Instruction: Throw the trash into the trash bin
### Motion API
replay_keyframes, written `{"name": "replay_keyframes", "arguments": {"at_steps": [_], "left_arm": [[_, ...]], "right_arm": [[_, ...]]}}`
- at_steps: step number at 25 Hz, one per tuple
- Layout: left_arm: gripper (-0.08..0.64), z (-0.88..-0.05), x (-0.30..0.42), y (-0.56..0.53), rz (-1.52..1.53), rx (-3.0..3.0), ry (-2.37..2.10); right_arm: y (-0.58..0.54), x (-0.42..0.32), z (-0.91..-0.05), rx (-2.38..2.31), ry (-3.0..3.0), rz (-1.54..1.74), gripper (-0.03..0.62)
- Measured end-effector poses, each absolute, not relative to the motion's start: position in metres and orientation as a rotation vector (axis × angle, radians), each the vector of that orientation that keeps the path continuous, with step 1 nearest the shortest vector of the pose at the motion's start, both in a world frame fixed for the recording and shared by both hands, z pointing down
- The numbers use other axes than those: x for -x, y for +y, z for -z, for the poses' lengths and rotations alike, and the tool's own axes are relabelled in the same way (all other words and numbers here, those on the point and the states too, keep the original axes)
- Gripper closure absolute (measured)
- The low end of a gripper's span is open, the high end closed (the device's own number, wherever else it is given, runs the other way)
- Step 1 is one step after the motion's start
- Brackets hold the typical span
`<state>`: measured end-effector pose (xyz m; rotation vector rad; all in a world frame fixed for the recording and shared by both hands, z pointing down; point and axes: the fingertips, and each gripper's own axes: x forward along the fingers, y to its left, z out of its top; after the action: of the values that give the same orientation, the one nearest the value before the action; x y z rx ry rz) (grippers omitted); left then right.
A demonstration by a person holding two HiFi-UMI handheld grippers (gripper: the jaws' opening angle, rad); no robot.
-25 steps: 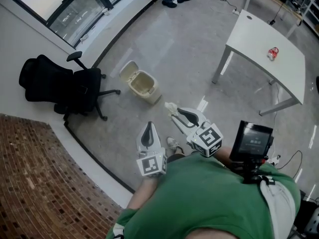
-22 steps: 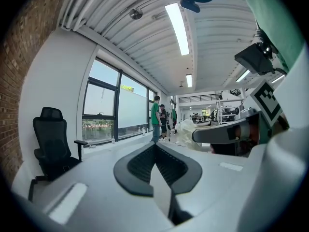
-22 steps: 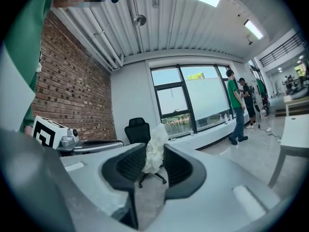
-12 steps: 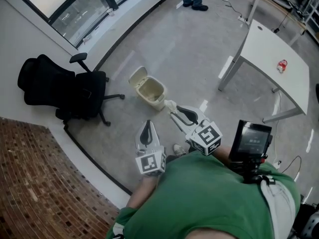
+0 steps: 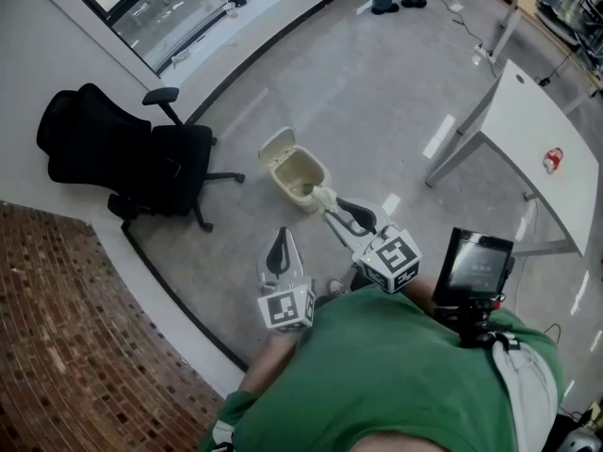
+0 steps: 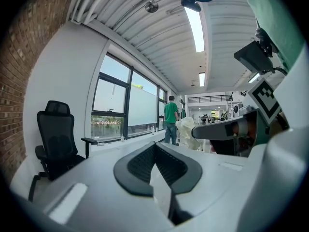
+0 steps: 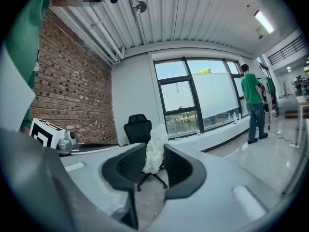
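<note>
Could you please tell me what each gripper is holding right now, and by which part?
The right gripper holds the crumpled white paper wad by its lower end, and the rest pokes out beyond the jaws. The left gripper is shut and empty.

A green shirt point(image 5: 396, 375) is worn; just ahead of it, the pale grey left gripper point(image 5: 279, 239) and right gripper point(image 5: 330, 206) are black-padded and marker-cubed.

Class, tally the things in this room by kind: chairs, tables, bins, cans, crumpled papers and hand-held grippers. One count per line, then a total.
office chair: 1
table: 1
trash bin: 1
red can: 1
crumpled paper: 1
grippers: 2, the left gripper and the right gripper
Total: 7
</note>
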<state>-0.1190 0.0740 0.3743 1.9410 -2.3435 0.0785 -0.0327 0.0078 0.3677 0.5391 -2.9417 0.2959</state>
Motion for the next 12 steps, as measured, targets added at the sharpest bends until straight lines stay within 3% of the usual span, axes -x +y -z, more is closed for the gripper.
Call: {"name": "replay_keyframes", "arguments": {"at_steps": [12], "left_arm": [[0.555, -0.382, 0.166, -0.021, -0.185, -1.712, -2.507]], "right_arm": [[-0.103, 0.083, -0.375, -0.340, -2.947, -0.328, 0.477]]}}
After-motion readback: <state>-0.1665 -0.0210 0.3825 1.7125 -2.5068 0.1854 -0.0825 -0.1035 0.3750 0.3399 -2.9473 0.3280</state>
